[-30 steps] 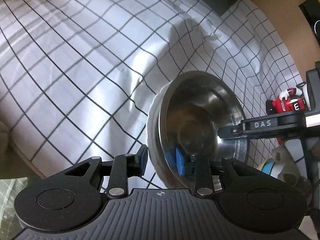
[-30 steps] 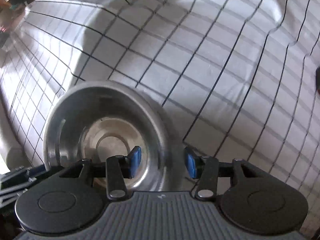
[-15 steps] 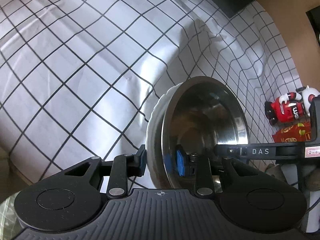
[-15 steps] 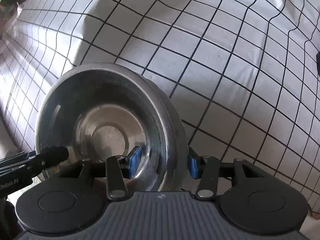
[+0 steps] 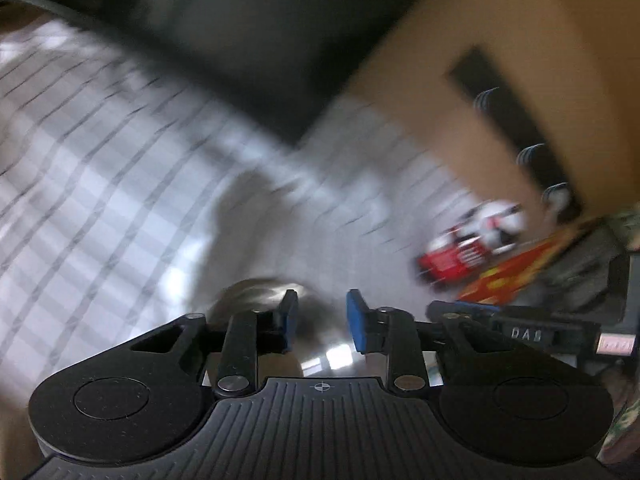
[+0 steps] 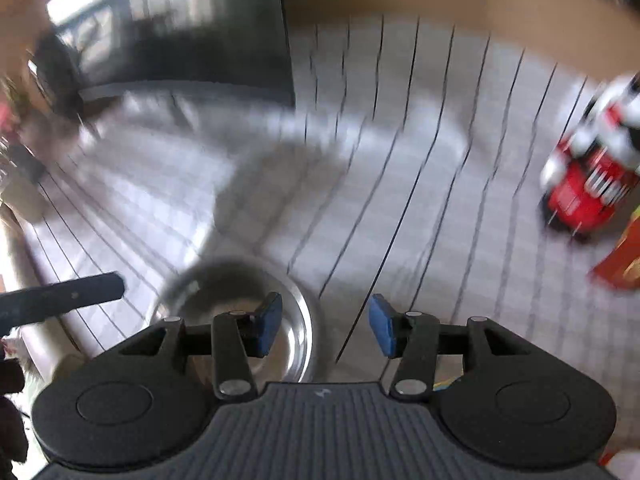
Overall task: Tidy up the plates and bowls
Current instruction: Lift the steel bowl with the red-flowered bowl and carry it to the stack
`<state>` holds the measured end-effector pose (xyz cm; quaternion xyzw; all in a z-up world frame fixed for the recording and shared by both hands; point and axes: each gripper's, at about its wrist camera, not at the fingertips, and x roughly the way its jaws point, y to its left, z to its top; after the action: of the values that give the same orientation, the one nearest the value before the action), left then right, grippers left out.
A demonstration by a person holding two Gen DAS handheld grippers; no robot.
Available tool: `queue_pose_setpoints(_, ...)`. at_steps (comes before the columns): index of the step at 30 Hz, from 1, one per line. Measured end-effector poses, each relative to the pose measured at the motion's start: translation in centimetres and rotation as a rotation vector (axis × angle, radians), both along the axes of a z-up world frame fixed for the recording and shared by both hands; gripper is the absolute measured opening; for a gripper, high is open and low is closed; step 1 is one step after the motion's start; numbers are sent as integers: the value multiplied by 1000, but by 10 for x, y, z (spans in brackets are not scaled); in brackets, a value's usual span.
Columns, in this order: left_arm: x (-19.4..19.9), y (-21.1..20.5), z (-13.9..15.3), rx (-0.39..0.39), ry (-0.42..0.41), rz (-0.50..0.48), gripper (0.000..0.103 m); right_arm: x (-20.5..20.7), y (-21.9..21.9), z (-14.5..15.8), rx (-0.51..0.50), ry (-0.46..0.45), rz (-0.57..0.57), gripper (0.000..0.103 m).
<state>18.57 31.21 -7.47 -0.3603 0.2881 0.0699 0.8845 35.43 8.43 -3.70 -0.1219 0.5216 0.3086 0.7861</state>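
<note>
A steel bowl [image 6: 236, 312] sits on the white checked cloth [image 6: 400, 184], low in the right wrist view, partly behind my right gripper's left finger. It also shows in the left wrist view [image 5: 248, 296], blurred, just behind the left finger. My left gripper [image 5: 320, 320] is open and empty above the bowl. My right gripper [image 6: 324, 326] is open and empty; its blue pads stand wide apart, with the bowl rim below the gap. Both views are blurred by motion.
A red and white toy figure [image 6: 592, 176] and an orange box [image 6: 624, 264] stand at the right; the toy also shows in the left wrist view [image 5: 468, 244]. A brown cardboard box [image 5: 500, 60] and a dark panel [image 5: 248, 40] lie beyond the cloth.
Both grippers have let go of the bowl and pulled up and back from it. The bowl now lies low on the cloth and both views tilt toward the far edge.
</note>
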Motion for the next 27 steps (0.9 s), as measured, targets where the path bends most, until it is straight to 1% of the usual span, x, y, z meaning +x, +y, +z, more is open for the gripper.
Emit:
queue_pose_setpoints(1, 5, -7, 5, -15, -27, -7, 19, -3, -11, 16, 35, -54, 6, 49)
queue_pose_setpoints(2, 11, -14, 10, -30, -64, -24, 19, -3, -17, 26, 58, -95, 16, 49)
queue_pose_setpoints(3, 17, -23, 16, -31, -99, -48, 19, -6, -26, 38, 83, -150, 31, 49)
queue_pose_setpoints(4, 24, -34, 24, -13, -122, -69, 18, -5, -31, 47, 104, -197, 46, 49)
queue_pose_setpoints(5, 29, -45, 32, 17, -135, -84, 18, -6, -39, 56, 128, -249, 55, 53)
queue_pose_setpoints(6, 36, -60, 43, 66, -140, -102, 17, -4, -48, 64, 142, -300, 41, 59)
queue_pose_setpoints(7, 42, -76, 52, 129, -135, -128, 17, -5, -58, 71, 164, -342, 15, 62)
queue_pose_setpoints(8, 46, -91, 60, 197, -126, -156, 17, -5, -70, 75, 200, -371, -12, 68)
queue_pose_setpoints(9, 50, -110, 66, 276, -121, -187, 17, -3, -80, 76, 223, -372, -26, 69)
queue_pose_setpoints(10, 53, -124, 70, 328, -123, -203, 17, 1, -91, 76, 234, -347, -17, 69)
queue_pose_setpoints(11, 54, -135, 70, 352, -121, -201, 17, 5, -99, 73, 241, -316, 15, 69)
queue_pose_setpoints(12, 58, -146, 67, 352, -97, -187, 17, 9, -108, 69, 254, -301, 33, 69)
queue_pose_setpoints(14, 67, -161, 59, 315, -43, -177, 17, 13, -123, 53, 223, -299, -14, 69)
queue_pose_setpoints(17, 74, -175, 49, 266, -8, -227, 17, 14, -148, 39, 168, -259, -45, 68)
queue_pose_setpoints(19, 83, -177, 47, 225, 6, -281, 18, 14, -167, 31, 133, -241, -60, 68)
queue_pose_setpoints(21, 92, -180, 47, 200, 55, -343, 19, 9, -183, 22, 101, -236, -83, 68)
queue_pose_setpoints(22, 96, -182, 47, 210, 83, -354, 19, 9, -191, 19, 84, -228, -95, 68)
queue_pose_setpoints(25, 102, -189, 44, 289, 144, -386, 19, 6, -210, 9, 41, -201, -133, 68)
queue_pose_setpoints(27, 104, -192, 36, 303, 185, -421, 19, 2, -219, 2, 25, -184, -146, 68)
